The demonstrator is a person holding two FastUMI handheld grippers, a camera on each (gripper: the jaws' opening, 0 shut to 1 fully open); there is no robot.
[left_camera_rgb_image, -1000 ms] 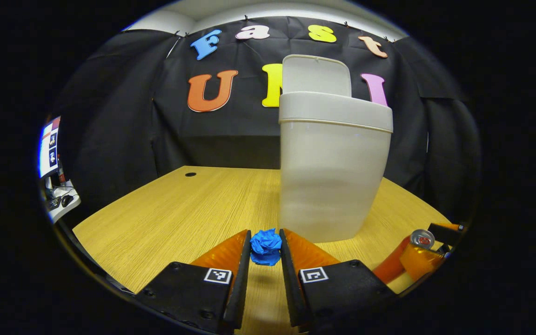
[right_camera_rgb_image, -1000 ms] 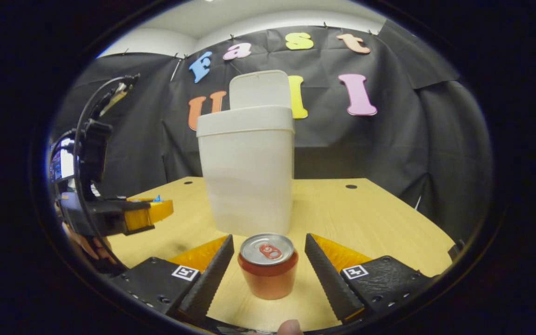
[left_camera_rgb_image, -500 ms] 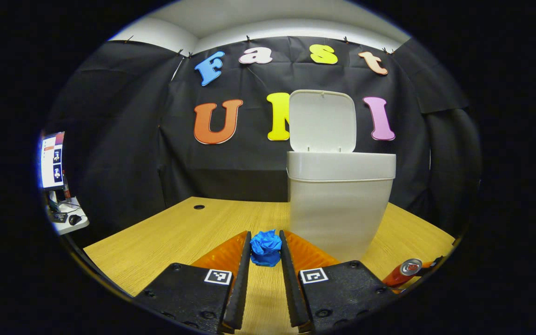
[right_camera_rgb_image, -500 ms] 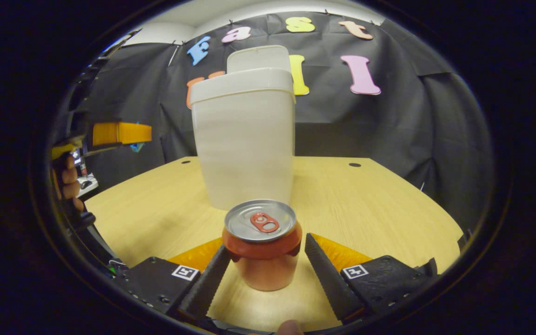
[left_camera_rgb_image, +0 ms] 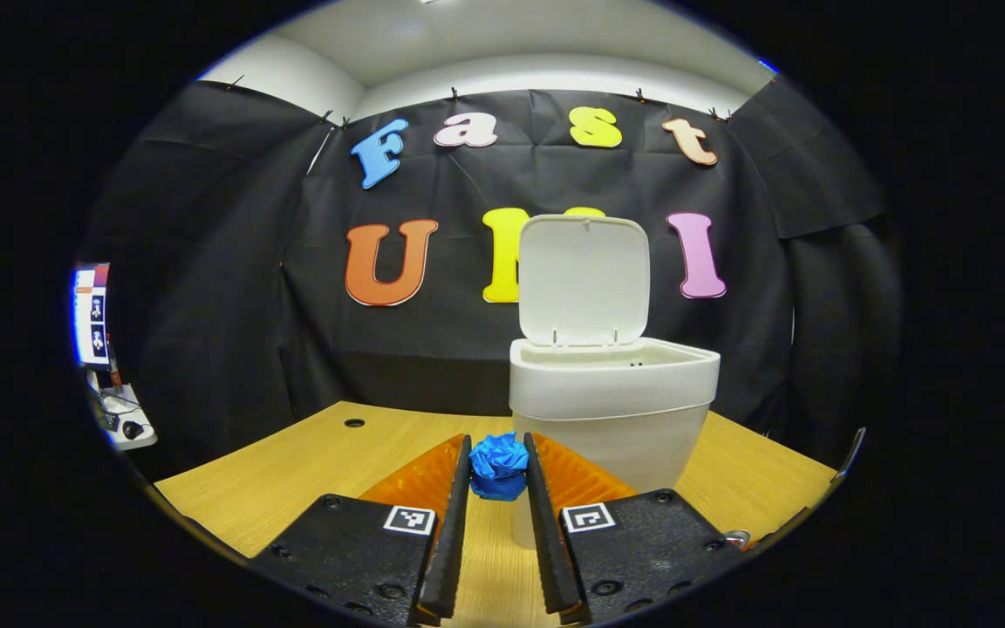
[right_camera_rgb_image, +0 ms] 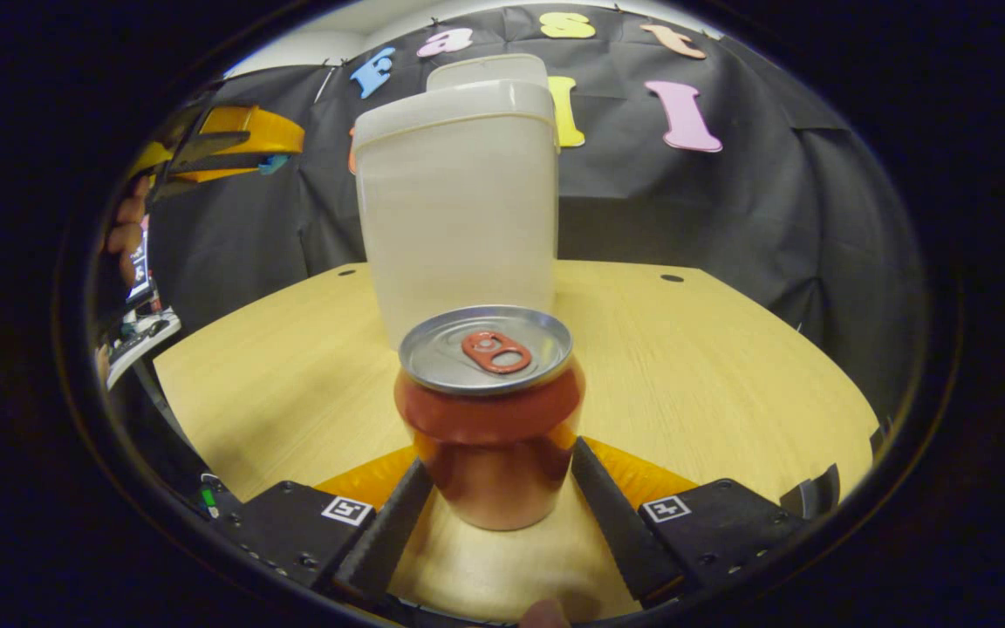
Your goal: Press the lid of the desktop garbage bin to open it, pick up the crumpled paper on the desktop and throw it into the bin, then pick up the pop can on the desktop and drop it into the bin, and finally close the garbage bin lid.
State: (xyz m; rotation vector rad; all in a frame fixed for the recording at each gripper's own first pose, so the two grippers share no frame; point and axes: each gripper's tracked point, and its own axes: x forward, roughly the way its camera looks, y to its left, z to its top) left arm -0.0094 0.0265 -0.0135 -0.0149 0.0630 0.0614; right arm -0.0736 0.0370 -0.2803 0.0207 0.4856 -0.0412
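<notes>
My left gripper [left_camera_rgb_image: 498,467] is clamped on the crumpled paper [left_camera_rgb_image: 499,465], both fingers pressing its sides, and I hold it raised off the desk [left_camera_rgb_image: 319,462], level with the bin's upper half. The bin [left_camera_rgb_image: 611,410] stands just beyond the paper and a little to the right, its lid [left_camera_rgb_image: 584,279] tipped upright at the far side, so the mouth [left_camera_rgb_image: 616,353] is open to me. In the right gripper view the left gripper [right_camera_rgb_image: 271,161] shows high at the far left with a bit of blue paper at its tip.

The step in hand, as I judge it, is carrying the paper over the rim. To do it well I should lift a little more so the ball clears the near edge, move forward and right until it hangs over the middle of the opening, and only then spread the fingers. I must keep away from the standing lid, since a knock could drop it shut.

My right gripper [right_camera_rgb_image: 494,488] sits low around the pop can [right_camera_rgb_image: 489,410], which stands upright on the desk near the front of the bin [right_camera_rgb_image: 459,201]. The fingers lie close along both sides of the can; I cannot tell whether they press it yet. I should hold that hand quiet until the paper is in.
</notes>
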